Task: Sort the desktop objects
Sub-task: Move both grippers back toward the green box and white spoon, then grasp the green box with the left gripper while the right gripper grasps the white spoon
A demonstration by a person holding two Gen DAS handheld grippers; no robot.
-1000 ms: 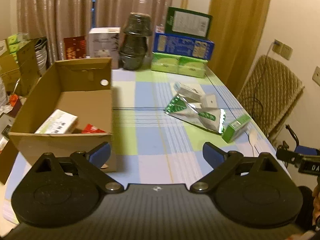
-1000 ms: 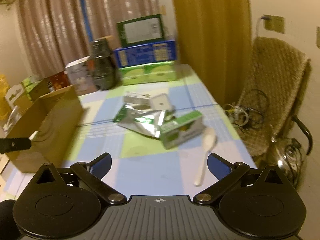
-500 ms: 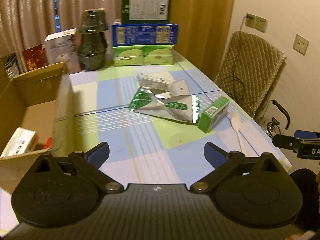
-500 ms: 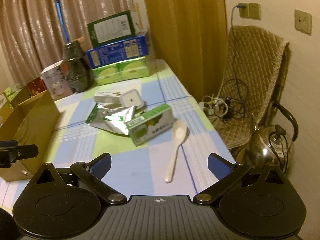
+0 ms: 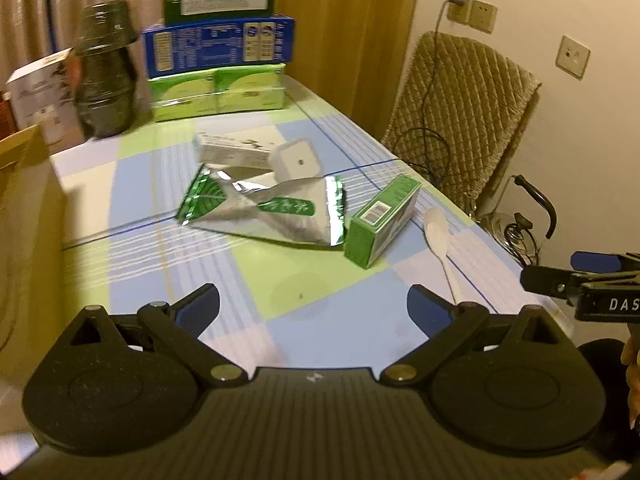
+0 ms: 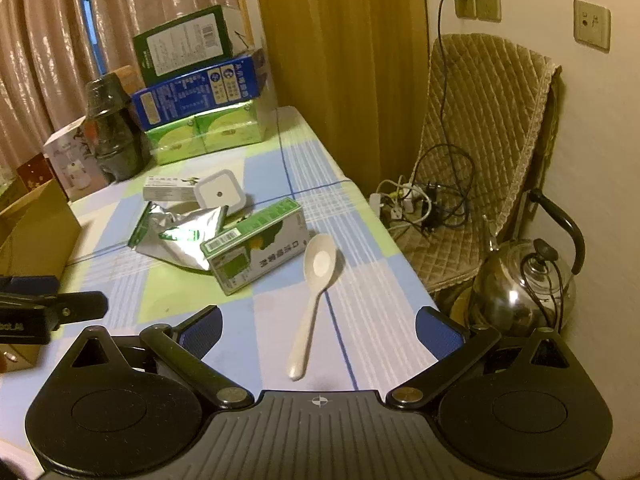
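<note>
Both grippers hung above the near end of the checked tablecloth (image 6: 360,240), the left gripper (image 5: 313,306) and the right gripper (image 6: 318,326) each with jaws spread wide and empty. The green carton (image 6: 256,244) served as landmark: a white spoon (image 6: 314,292) lay just right of it, a silver foil pouch (image 6: 180,232) touched its left end, and a white square box (image 6: 218,192) and a long white box (image 6: 170,188) sat behind it. A cardboard box (image 6: 36,228) stood well left.
</note>
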